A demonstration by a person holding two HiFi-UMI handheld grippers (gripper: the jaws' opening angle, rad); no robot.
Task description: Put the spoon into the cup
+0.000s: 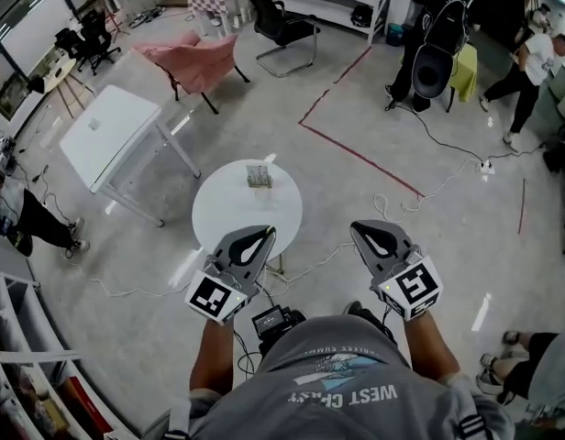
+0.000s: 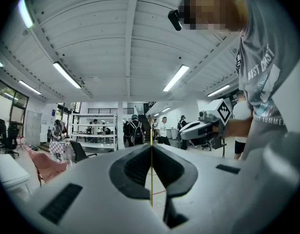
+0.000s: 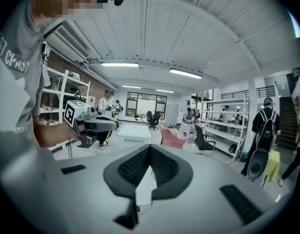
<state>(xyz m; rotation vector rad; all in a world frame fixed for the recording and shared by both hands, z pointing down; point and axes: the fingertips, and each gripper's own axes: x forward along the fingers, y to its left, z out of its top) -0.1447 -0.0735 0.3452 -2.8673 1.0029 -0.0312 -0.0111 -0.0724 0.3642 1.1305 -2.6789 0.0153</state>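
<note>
My left gripper and right gripper hung low near my body, fingers pressed together on nothing, while the cup sat straight ahead on the round table, nearer my left; the spoon was too small to make out.

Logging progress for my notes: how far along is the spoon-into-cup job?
Nothing looks done. The left tool and right tool are shut, empty and held short of the round table. The cup stands there; no spoon can be made out. Everything is left.
</note>
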